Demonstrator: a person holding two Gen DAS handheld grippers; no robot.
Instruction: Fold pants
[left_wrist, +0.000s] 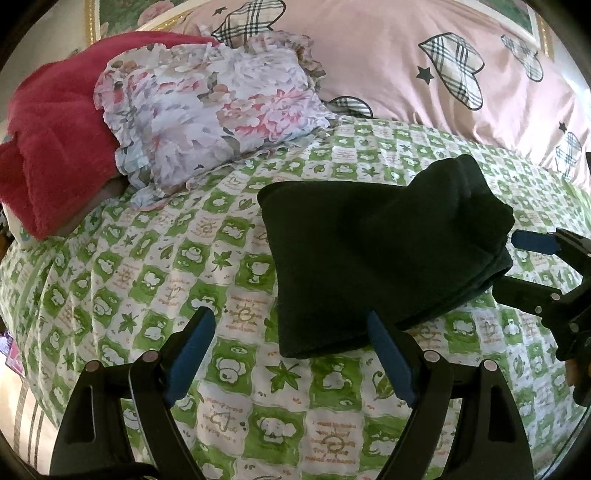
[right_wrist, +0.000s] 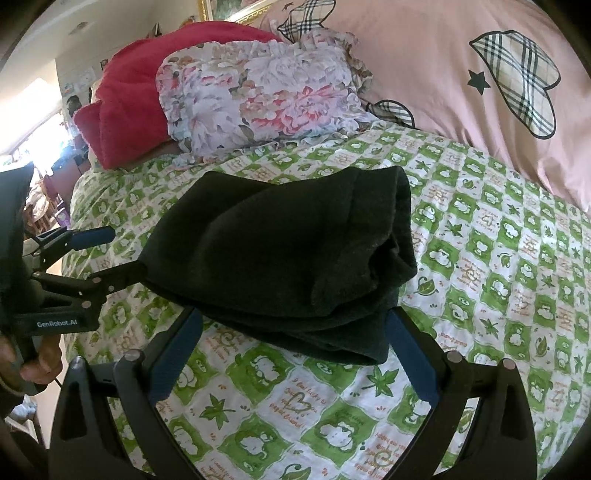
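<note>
Dark green fleecy pants (left_wrist: 384, 254), folded into a thick soft wad, lie on the green-and-white checked cotton bedsheet (left_wrist: 155, 258) near a frilly floral pillow (left_wrist: 207, 118). Left gripper (left_wrist: 291, 354) fingers spread wide, right tip at the pants' near edge. Right gripper (right_wrist: 291, 350) spread wide too, both tips touching the wad, gripping nothing.

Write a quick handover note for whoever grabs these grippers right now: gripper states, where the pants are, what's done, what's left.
Left hand-held gripper: open, holding nothing, at the near left edge of the pants.
Right hand-held gripper: open, holding nothing, at their near right edge.
Black pants: lying in a compact folded bundle on the green patterned bedsheet, in front of the floral pillow.
Done: the pants look folded into several layers.
Left: probably only tidying the loose right-hand edges, if anything.
</note>
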